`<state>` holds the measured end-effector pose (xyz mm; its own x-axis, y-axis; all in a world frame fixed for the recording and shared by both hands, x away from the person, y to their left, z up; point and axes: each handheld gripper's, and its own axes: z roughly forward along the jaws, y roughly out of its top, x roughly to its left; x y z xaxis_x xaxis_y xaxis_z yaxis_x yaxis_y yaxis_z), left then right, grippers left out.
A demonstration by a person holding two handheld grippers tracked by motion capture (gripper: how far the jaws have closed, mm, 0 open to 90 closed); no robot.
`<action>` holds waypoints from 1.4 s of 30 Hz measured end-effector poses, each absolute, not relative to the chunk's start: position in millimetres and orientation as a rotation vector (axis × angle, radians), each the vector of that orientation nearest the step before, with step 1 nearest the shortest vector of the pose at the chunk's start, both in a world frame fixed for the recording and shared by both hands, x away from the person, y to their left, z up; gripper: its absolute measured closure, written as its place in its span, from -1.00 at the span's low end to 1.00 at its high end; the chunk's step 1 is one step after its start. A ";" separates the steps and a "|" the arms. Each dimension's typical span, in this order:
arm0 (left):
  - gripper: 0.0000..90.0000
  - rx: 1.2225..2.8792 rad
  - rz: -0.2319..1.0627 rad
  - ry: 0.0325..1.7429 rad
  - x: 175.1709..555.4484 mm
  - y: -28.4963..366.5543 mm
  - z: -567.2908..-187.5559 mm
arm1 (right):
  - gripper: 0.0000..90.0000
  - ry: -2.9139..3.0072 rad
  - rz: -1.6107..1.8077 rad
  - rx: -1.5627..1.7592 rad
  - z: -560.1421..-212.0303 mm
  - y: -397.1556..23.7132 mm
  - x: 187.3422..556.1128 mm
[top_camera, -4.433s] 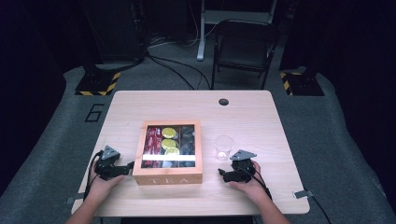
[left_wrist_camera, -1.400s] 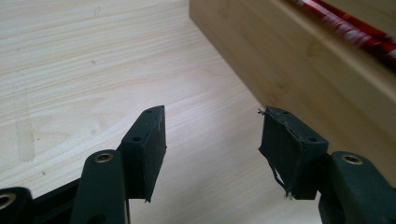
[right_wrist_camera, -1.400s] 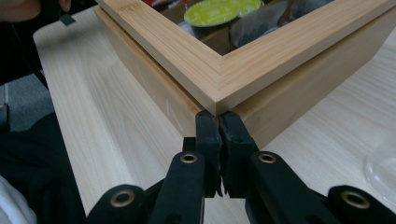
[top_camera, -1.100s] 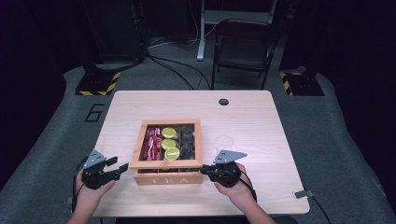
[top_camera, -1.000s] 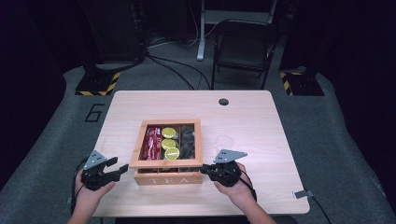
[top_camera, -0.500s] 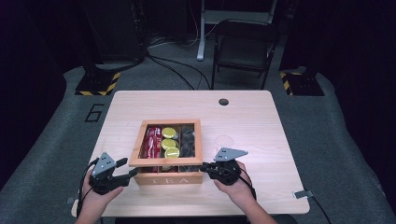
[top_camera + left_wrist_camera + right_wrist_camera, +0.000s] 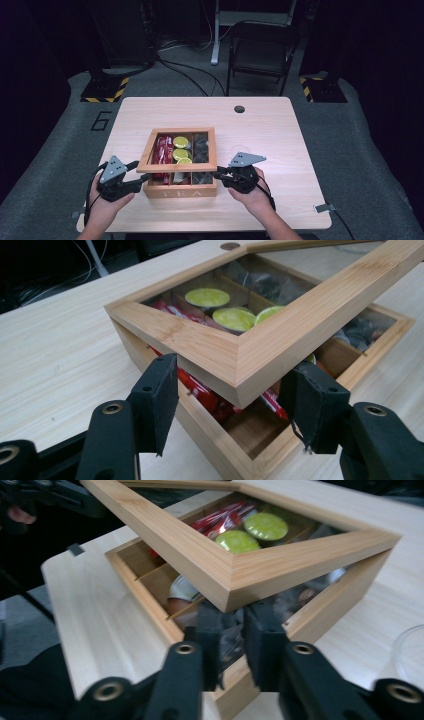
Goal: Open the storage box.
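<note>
Since half a second ago my left claw has slid in toward the box and now sits at its lower-left corner; the lid is tilted up off the box along its near edge, hinged at the far side. Left jaws stand wide, one on each side of the lid's raised corner, low in the left claw view, neither pad touching wood. My right claw sits just under the lid's other front corner, centre of its own view, jaws narrow with a slim gap; whether they pinch anything I cannot tell. Through the lid's glass show green discs and red packets. The box lies centre-low on the table, a clear cup at its right.
</note>
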<state>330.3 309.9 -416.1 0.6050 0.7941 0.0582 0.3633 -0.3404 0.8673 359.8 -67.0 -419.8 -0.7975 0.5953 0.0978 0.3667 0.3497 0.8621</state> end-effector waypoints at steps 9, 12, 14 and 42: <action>-0.10 1.938 0.624 0.930 339.7 307.8 -400.4 | 0.32 2.295 1.444 0.906 -407.2 -69.3 367.0; -0.09 1.924 0.630 0.935 343.2 307.3 -395.4 | 0.33 2.277 1.442 0.879 -399.9 -67.6 370.0; -0.09 1.917 0.631 0.934 346.9 307.0 -390.1 | 0.34 2.266 1.446 0.870 -396.1 -66.1 372.0; 0.18 1.810 0.698 1.015 387.7 304.7 -370.7 | 0.35 2.197 1.432 0.824 -353.2 -58.8 399.2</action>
